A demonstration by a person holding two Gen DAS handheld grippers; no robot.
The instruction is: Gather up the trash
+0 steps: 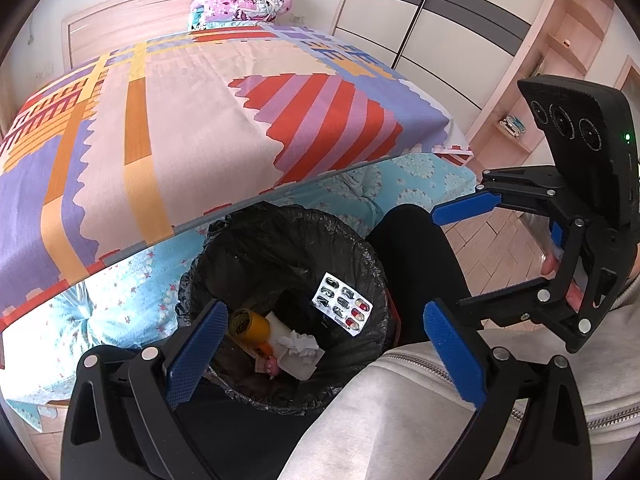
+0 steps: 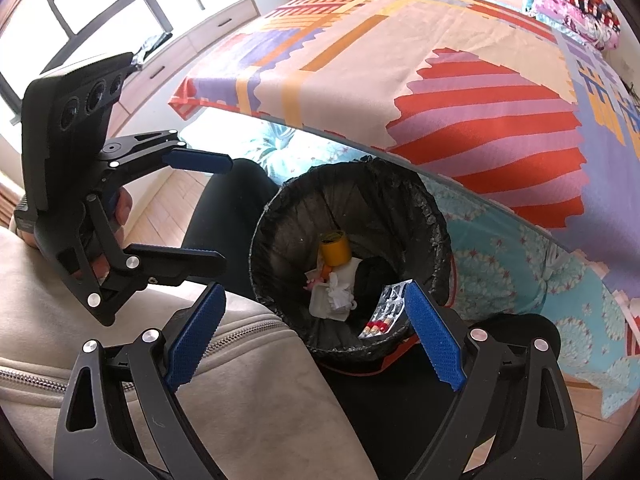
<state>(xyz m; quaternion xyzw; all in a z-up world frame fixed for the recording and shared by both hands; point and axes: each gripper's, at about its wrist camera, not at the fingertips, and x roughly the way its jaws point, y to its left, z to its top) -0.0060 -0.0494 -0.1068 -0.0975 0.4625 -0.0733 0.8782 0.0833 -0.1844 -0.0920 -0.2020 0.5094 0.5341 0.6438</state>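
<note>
From the left wrist view, the left gripper hung over the bin, its blue fingers spread wide with nothing between them. The bin stood on the floor just beside the near edge of the bed, lined with a black bag. A blister pack lay against the inner wall of the liner near the rim, and lower down sat a yellow tube, crumpled tissue and a white box. The right gripper showed at the right edge of the frame, fingers wide and empty, above a dark trouser leg. From the right wrist view, the right gripper also looked down into the bin, its fingers wide apart and holding nothing; the blister pack rested low on the near side of the liner, with the tube and tissue beside it. The left gripper stood open to the left, over a grey zipped garment. The drop-off step looked finished: the trash was in the bin and both tools were free. No loose trash showed on the bed, so the next move probably called for lifting away and searching elsewhere for another piece.
</note>
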